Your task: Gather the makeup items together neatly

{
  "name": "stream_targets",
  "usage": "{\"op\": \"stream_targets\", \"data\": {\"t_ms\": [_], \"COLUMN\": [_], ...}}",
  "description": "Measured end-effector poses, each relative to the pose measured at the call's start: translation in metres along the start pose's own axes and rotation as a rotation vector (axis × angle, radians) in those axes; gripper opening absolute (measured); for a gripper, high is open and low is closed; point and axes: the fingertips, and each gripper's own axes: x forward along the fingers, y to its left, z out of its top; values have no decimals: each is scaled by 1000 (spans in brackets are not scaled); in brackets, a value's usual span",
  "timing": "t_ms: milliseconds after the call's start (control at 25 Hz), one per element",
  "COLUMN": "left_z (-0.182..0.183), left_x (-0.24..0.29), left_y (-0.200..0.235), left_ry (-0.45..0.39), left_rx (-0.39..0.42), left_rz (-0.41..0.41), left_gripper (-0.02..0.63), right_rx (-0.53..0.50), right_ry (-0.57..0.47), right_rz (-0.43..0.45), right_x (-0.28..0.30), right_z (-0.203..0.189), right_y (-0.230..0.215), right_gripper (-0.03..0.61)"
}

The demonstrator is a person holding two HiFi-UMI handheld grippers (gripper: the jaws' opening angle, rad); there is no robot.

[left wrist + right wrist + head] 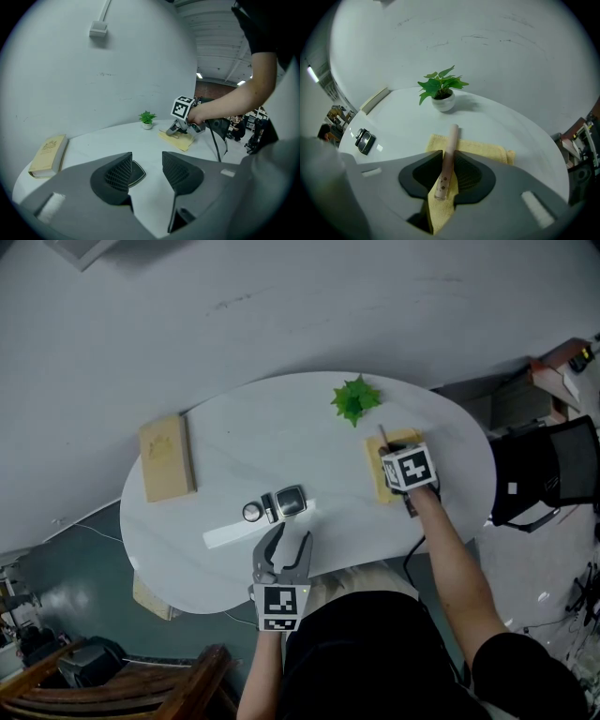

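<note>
On the white oval table (244, 437) a yellow cloth (380, 486) lies at the right. My right gripper (392, 463) is over it, pointing steeply down. In the right gripper view a slim pink makeup tube (451, 145) lies on the cloth (487, 150), and the right gripper (449, 161) is shut on its near end. A dark square compact (291, 502) and a small round compact (251, 512) sit near the table's front by a white strip (248, 528). My left gripper (293, 532) hovers just behind them, open with nothing between its fingers; the square compact (137, 171) peeks out past its left finger.
A tan book (167, 457) lies at the table's left edge. A small potted green plant (356, 399) stands at the far side, just beyond the cloth. A black chair (544, 474) is off the table's right end.
</note>
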Motion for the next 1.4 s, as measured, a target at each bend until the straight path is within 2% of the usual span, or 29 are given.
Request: {"op": "stream_targets", "data": {"t_ms": [280,480,720,1160,1400], "left_z": [-3,-4,-6,-5,-11], "left_x": [-9,-16,-22,-33,-38], "left_y": [10,17,22,38,46], "left_ry": [-10,-23,-41,-96,-112], "left_rx": [4,7,17,9,6], "left_rz": [11,8,-12,-49,-75], "left_gripper": [166,155,155,133,115], "right_rx": [26,7,38,69,65], "right_ry": [7,-17,-56,-128,-125], "right_rz": [-24,-53,-28,21,90], "right_x": [2,-8,-25,-49,-44], "right_z": [0,2,2,2,-10], "right_y": [1,7,25,88,139], "right_gripper": [79,74,74,74,74]}}
